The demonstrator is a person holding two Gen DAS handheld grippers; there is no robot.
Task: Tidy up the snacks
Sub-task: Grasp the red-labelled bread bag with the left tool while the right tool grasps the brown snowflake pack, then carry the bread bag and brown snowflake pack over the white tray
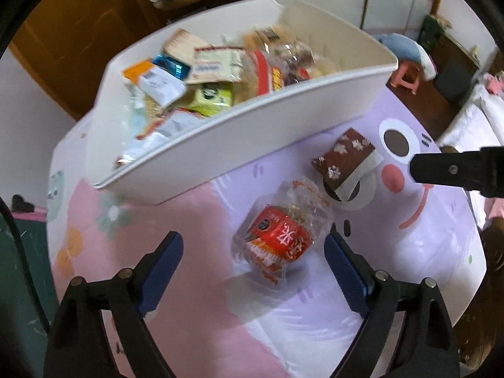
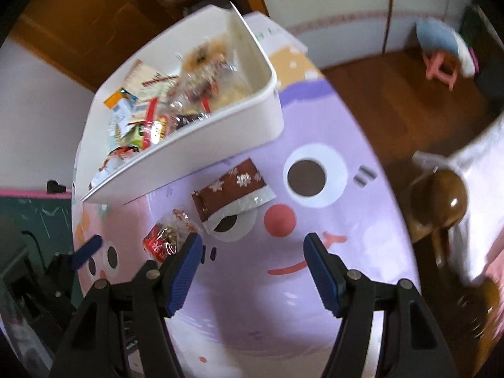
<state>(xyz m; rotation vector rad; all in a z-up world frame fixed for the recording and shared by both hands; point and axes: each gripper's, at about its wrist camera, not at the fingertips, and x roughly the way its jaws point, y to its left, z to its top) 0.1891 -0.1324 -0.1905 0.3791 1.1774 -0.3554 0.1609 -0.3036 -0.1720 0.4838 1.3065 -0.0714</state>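
Observation:
A white bin (image 1: 239, 132) full of snack packets stands at the back of the table; it also shows in the right wrist view (image 2: 189, 154). A clear-and-red snack packet (image 1: 280, 236) lies in front of it, just ahead of my open, empty left gripper (image 1: 253, 245). A brown packet with white snowflakes (image 1: 345, 159) lies beyond it to the right. In the right wrist view the brown packet (image 2: 233, 189) and red packet (image 2: 163, 239) lie ahead and left of my open, empty right gripper (image 2: 252, 245). The right gripper's finger (image 1: 447, 170) shows at the right of the left view.
The table has a pink and purple cartoon-face cloth (image 2: 315, 208). A brown wooden chair (image 2: 441, 204) stands off the table's right edge. A pink stool (image 2: 441, 66) sits on the wooden floor behind. A dark green surface (image 1: 19, 252) lies to the left.

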